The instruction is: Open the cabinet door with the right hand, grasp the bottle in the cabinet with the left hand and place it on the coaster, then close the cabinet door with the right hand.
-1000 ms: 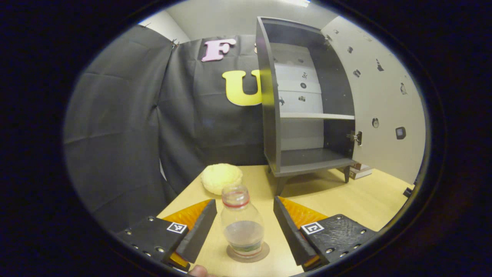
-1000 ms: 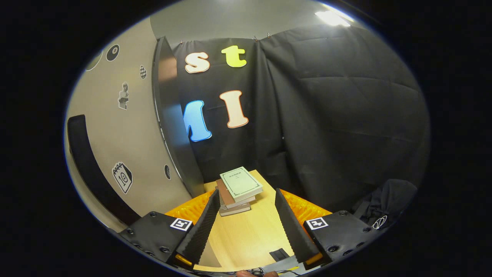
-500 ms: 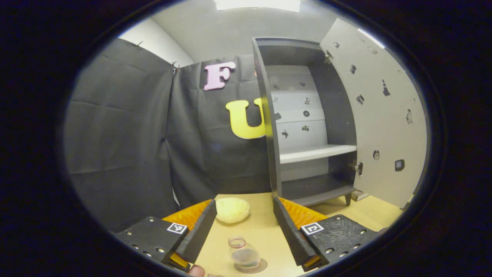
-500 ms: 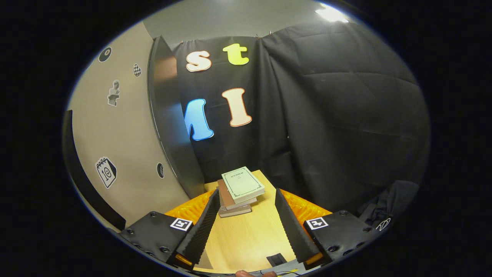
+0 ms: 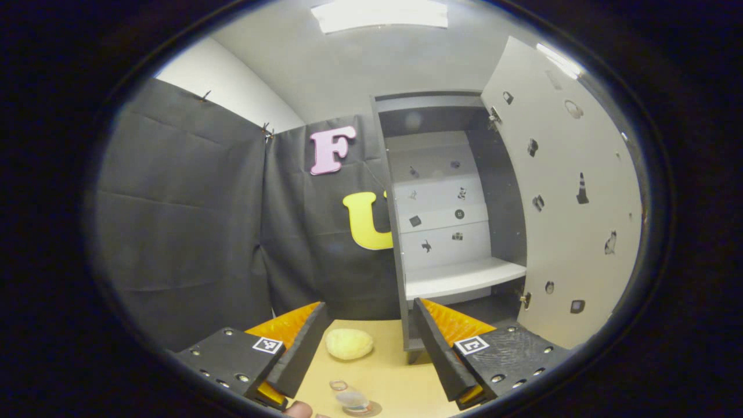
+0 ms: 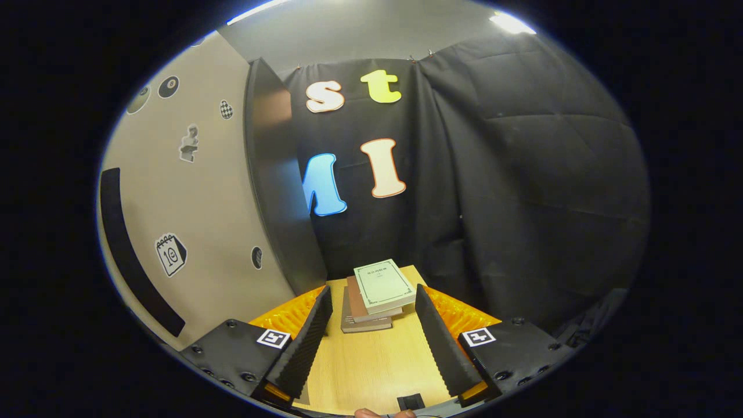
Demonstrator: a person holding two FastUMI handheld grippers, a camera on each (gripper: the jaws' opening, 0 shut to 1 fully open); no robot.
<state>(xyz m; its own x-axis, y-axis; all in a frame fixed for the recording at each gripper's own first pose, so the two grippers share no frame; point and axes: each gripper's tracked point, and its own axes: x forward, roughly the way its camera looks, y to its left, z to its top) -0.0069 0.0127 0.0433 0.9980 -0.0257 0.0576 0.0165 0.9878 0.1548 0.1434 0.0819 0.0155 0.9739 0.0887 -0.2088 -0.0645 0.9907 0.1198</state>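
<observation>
Left gripper view, left gripper (image 5: 368,348) hovering with fingers spread wide, bottle (image 5: 350,396) standing on the coaster (image 5: 369,409) below, cabinet (image 5: 447,232) door (image 5: 572,197) hanging open, right gripper view, right gripper (image 6: 371,342) holding fingers spread above the table (image 6: 371,371), facing stacked books (image 6: 377,293).

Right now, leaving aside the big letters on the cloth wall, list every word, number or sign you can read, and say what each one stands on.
"10", as best it reads: calendar sticker on the cabinet door.
"8": ball sticker on the same door.
Top book: cover print too small to read.
Small stickers on the cabinet's back panel: too small to read.
</observation>
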